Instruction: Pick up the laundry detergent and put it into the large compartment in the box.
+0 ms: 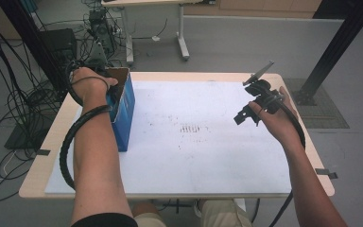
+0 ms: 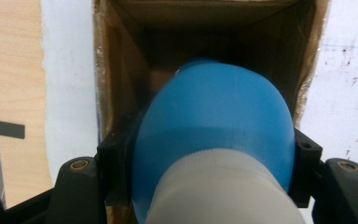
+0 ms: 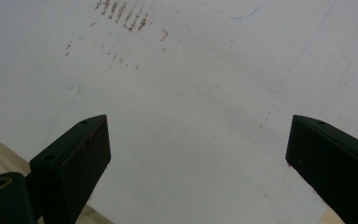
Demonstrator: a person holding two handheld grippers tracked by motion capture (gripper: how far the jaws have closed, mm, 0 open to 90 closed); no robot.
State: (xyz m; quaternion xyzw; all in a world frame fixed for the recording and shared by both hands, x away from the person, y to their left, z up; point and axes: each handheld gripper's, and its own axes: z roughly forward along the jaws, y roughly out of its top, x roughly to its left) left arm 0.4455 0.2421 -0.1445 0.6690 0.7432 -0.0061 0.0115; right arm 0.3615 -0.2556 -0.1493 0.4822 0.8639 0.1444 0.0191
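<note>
While the left gripper (image 2: 212, 186) is reaching down over the open top of the box (image 1: 123, 109), its jaws are clamping a blue bottle (image 2: 214, 135) just above the white cap (image 2: 223, 191). In the left gripper view the bottle's rounded blue end is pointing into the brown cardboard interior, and the jaws are pressing on either side of the blue body at about the level of the box rim. From the high view, the box is standing upright at the left edge of the worktop (image 1: 194, 142), on the white sheet (image 1: 208, 161), with the left hand (image 1: 87, 80) sitting right above its opening.

Judgement on progress: the pick-up is done and the bottle is already partly inside the box, so the packing step looks well along. What seems to be left is lowering the bottle the rest of the way, letting go, and drawing the gripper out. How deep the bottle sits, or whether it is touching the bottom, I cannot tell; the inside is dark below it.

The right gripper (image 1: 248, 111) is hanging above the right part of the worktop, well apart from the box. Its jaws are standing wide apart with nothing between them, as the right gripper view shows bare, speckled white sheet beneath. It appears to be taking no part in this step.
</note>
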